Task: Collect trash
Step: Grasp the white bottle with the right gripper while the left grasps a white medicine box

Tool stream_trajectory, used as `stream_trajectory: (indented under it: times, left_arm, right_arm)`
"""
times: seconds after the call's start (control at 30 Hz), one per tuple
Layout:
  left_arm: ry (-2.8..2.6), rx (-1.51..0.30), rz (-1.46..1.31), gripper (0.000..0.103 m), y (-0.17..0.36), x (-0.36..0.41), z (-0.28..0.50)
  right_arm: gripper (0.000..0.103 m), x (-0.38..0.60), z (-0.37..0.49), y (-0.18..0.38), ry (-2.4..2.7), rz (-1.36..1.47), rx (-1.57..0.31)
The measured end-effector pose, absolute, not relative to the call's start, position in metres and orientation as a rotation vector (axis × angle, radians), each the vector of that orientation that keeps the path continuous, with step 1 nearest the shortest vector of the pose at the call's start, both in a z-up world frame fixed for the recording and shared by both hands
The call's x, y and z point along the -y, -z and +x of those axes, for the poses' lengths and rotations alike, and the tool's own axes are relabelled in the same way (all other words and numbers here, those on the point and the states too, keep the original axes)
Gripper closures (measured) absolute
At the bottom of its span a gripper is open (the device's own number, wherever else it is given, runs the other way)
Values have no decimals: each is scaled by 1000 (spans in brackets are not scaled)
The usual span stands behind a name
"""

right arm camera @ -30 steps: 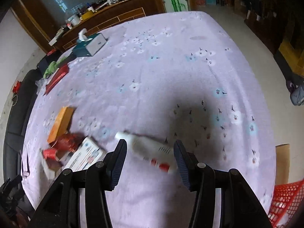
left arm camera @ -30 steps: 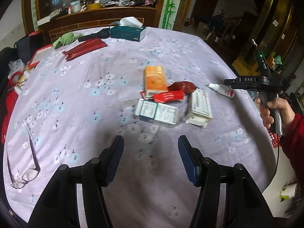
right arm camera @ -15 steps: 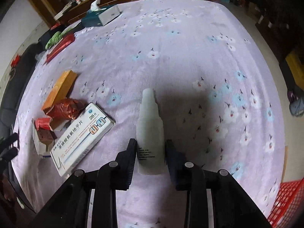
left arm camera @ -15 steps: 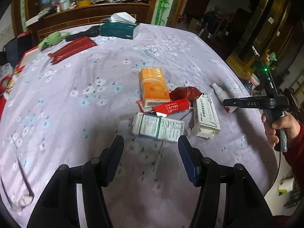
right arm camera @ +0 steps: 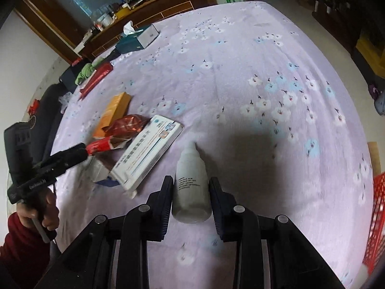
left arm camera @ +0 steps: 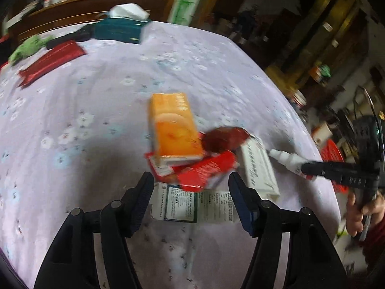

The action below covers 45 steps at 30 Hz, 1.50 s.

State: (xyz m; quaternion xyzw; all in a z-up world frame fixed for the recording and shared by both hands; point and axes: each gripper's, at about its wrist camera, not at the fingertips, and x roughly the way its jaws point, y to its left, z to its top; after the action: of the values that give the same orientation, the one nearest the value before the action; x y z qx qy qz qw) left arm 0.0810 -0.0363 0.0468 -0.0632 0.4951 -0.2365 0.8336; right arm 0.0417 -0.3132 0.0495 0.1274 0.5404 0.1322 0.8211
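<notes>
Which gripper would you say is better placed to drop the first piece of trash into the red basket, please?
The right gripper, probably: its fingers already flank the white bottle, and the red basket sits at its right. The left gripper hangs open over the box pile.

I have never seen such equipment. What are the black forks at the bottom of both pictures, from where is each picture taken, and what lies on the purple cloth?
The black forks are two-finger grippers, and a person holds one in each hand. Each carries a camera that looks forward along its fingers, so each picture is that gripper's own view.

In the left view, the left gripper is open above a pile of trash: an orange box, a crumpled red wrapper, a red packet and white medicine boxes. The person's hand is at the right edge of this view.

In the right view, the right gripper has its fingers on both sides of a white bottle. Whether they already press it, I cannot tell.

Farther away on the purple cloth stands a tissue box.
</notes>
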Motion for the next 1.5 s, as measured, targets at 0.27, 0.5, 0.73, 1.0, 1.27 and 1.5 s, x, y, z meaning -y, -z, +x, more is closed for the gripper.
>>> stream_trajectory:
  times: [0.27,0.5,0.73,1.0,1.27,1.5]
  left_arm:
    - [704,-1168,-29,40,-39,72,18]
    - [712,-1081,19,39,-63,83,1]
    - [677,-1026,208,38,-67,105,20]
    - [733,-1011,598,39,-45,130,16]
    - [686,-1006,661,43,-28,145,26]
    - [626,-998,550,54,-27,148,19]
  right_arm:
    - [71,318,12,-63,-281,286,-1125]
    - [71,323,-10,-58,-265,315,-1144]
    - [71,321,-43,-38,-257,306,-1190]
    - [71,317,-61,-29,-244,303,-1209]
    - [71,310,-70,-23,-227,283,-1224]
    - [70,300,-69,-20,-219,253,-1247]
